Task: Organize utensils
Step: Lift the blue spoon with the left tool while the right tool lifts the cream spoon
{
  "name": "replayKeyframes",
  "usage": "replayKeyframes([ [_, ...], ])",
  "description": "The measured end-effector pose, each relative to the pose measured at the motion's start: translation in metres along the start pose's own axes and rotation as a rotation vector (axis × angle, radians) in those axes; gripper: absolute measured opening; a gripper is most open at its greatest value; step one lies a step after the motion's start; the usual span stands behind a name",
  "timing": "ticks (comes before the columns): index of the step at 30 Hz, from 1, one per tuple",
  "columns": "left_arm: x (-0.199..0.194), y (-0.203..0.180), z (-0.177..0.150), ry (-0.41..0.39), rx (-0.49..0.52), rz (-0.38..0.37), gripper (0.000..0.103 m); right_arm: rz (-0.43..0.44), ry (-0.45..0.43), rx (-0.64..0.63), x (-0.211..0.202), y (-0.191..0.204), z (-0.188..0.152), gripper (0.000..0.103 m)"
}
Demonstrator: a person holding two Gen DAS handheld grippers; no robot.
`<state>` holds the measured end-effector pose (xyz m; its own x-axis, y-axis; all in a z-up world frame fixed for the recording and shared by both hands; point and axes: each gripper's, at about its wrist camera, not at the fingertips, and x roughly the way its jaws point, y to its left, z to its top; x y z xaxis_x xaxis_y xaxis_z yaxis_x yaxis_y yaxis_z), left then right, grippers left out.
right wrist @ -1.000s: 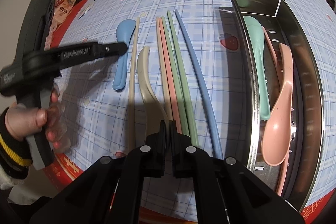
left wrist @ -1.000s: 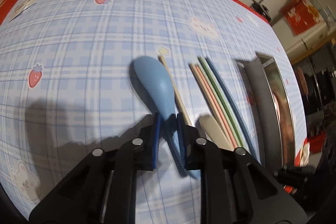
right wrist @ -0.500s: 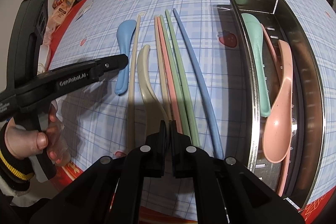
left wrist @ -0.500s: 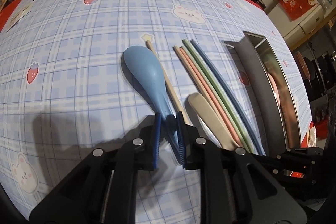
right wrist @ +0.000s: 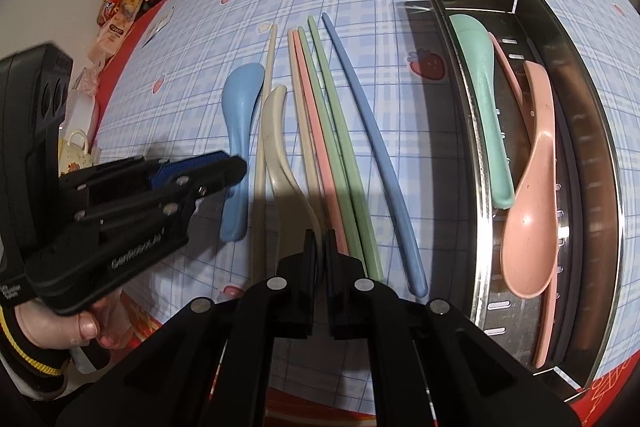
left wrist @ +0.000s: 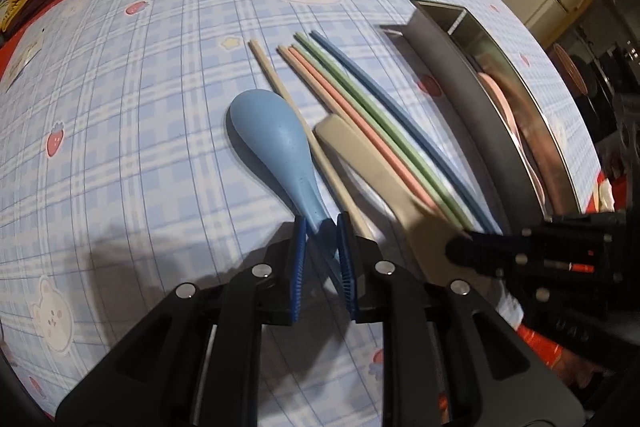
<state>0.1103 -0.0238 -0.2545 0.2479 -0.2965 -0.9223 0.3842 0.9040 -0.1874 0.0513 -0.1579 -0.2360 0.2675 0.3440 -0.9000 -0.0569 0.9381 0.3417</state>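
1. Blue plastic, stiff and light by the look of it: the blue spoon (left wrist: 276,139) lies on the checked bench (left wrist: 120,107), left of the beige spoon (left wrist: 360,155) and the chopsticks (left wrist: 360,99).
2. Its narrow handle sits between the pads of the left gripper (left wrist: 322,227), which grasps it; best hold is there, since the smooth bowl would likely slip.
3. Clenched on nothing, the right gripper (right wrist: 319,239) hovers over the near ends of the chopsticks.
4. Far right, the steel tray (right wrist: 600,155) already holds a green spoon (right wrist: 480,87) and a pink spoon (right wrist: 528,227).
5. Readable writing: "GenRobot.AI" on the left gripper's side.
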Motion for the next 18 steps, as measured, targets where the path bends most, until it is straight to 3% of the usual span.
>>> replayKeyframes([
  [4,-0.004,0.01,-0.01,0.013,-0.026,-0.019,0.021,0.005,-0.001,0.007,-0.001,-0.002,-0.002,0.005],
  [9,-0.003,0.001,-0.009,0.031,-0.022,0.022,0.024,0.009,-0.005,0.014,0.0,-0.002,-0.002,0.005],
  [15,0.004,-0.028,-0.009,0.046,0.116,0.177,0.028,0.011,-0.006,0.015,-0.001,-0.002,-0.004,0.005],
  [18,0.006,-0.032,-0.009,0.041,0.137,0.202,0.028,0.013,-0.006,0.016,-0.001,-0.003,-0.004,0.005],
])
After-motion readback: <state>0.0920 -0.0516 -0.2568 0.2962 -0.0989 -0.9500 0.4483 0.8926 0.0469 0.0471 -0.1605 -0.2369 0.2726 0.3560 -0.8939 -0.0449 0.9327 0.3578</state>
